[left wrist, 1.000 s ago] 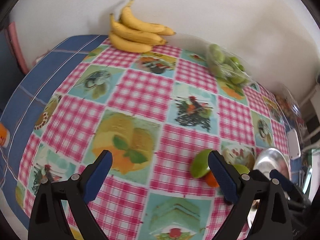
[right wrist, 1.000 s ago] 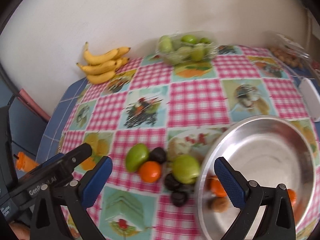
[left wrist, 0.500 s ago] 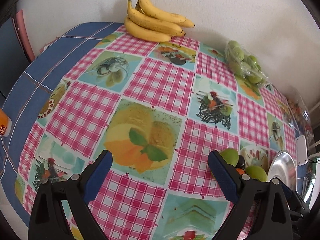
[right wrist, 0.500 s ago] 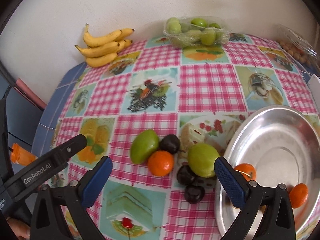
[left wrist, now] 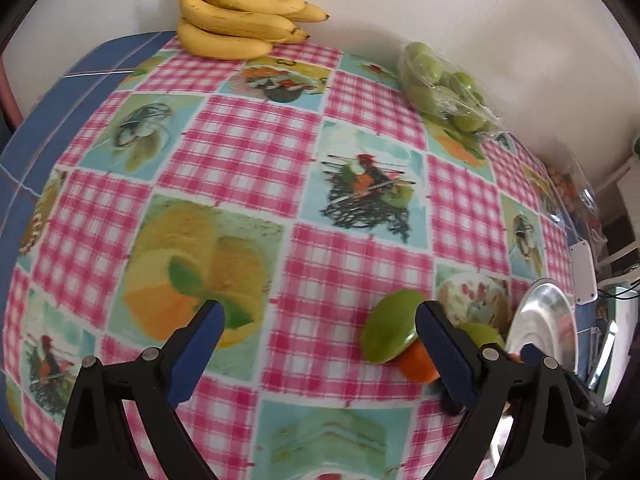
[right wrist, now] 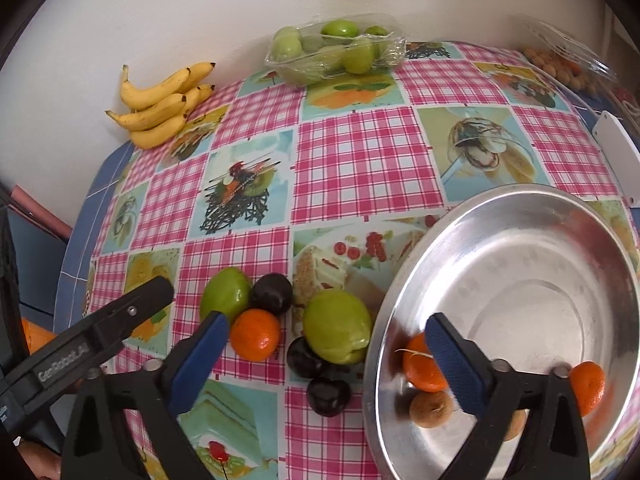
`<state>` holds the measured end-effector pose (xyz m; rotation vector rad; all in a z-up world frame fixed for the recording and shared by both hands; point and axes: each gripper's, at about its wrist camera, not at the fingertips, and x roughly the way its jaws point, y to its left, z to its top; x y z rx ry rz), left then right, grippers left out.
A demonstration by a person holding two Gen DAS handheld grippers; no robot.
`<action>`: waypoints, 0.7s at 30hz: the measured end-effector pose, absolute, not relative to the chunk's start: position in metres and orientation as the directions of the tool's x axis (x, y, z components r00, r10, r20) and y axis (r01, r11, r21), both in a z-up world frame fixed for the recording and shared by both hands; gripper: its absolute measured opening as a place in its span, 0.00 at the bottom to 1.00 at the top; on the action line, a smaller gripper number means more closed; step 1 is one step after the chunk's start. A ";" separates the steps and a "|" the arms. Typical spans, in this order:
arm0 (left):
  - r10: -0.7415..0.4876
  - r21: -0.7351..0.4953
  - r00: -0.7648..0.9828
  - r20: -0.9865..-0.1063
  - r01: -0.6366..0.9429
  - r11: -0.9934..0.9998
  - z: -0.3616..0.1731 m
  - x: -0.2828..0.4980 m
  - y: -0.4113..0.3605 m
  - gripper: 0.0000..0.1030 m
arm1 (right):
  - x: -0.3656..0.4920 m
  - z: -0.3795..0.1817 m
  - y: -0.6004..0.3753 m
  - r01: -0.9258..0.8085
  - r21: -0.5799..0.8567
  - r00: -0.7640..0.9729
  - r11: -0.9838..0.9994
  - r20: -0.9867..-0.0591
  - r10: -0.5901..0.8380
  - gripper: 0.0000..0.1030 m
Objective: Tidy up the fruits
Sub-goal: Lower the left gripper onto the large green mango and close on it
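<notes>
On the checked tablecloth lies a cluster of loose fruit: a green mango, a second green mango, an orange and three dark plums. A steel bowl to their right holds two oranges and a brown fruit. My left gripper is open and empty, its right finger just in front of the green mango. My right gripper is open and empty, above the fruit cluster and the bowl's left rim.
A bunch of bananas lies at the back by the wall. A clear pack of green fruit sits at the back. Another clear pack with small fruit and a white box are at the right edge.
The left gripper has moved in lower and closer to the green mango. The right gripper has come closer to the fruit cluster and bowl. A brown fruit now shows in the bowl.
</notes>
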<state>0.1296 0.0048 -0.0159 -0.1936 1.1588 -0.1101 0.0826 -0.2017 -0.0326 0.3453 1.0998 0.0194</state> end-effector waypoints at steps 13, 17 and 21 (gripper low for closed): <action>-0.294 -0.297 0.301 -0.907 0.037 0.954 -0.042 0.143 -0.021 0.69 | 0.081 -0.036 -0.218 0.209 0.264 0.446 0.941 -0.883 0.149 0.89; -0.314 -0.309 0.283 -0.906 0.066 0.949 -0.045 0.141 -0.030 0.60 | 0.081 -0.037 -0.220 0.218 0.270 0.443 0.938 -0.884 0.151 0.89; -0.317 -0.309 0.268 -0.910 0.072 0.948 -0.050 0.142 -0.035 0.57 | 0.080 -0.037 -0.222 0.223 0.266 0.441 0.938 -0.885 0.146 0.88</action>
